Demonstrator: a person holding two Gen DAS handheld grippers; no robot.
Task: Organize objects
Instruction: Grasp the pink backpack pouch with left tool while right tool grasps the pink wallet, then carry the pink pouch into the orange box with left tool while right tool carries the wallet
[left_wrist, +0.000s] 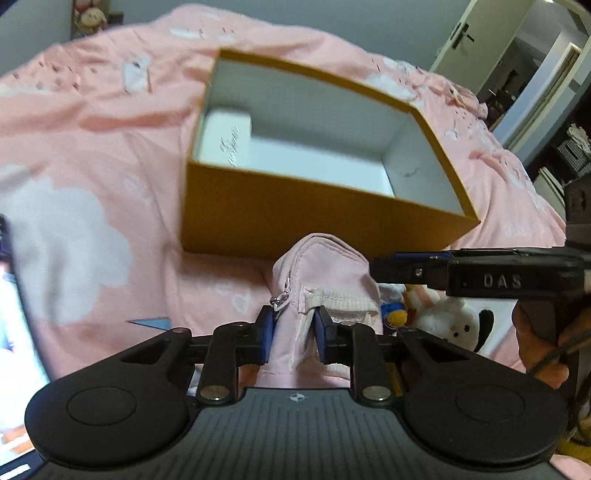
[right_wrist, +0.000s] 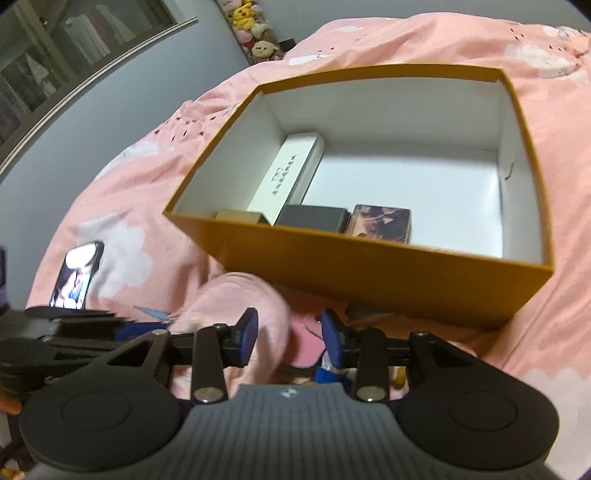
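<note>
A small pink zippered pouch (left_wrist: 317, 295) sits pinched between the blue pads of the left gripper (left_wrist: 293, 332), just in front of the open orange box (left_wrist: 314, 218) on a pink cloud-print bedspread (left_wrist: 92, 166). The right gripper (right_wrist: 290, 332) stands partly open over the pouch, gripping nothing. Small boxes (right_wrist: 314, 218) lie inside; a phone (right_wrist: 77, 275) lies nearby, grey wall (right_wrist: 129, 74) behind

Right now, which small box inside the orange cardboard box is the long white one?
The long white box along the left wall; the tan, grey and picture-printed boxes are short.
</note>
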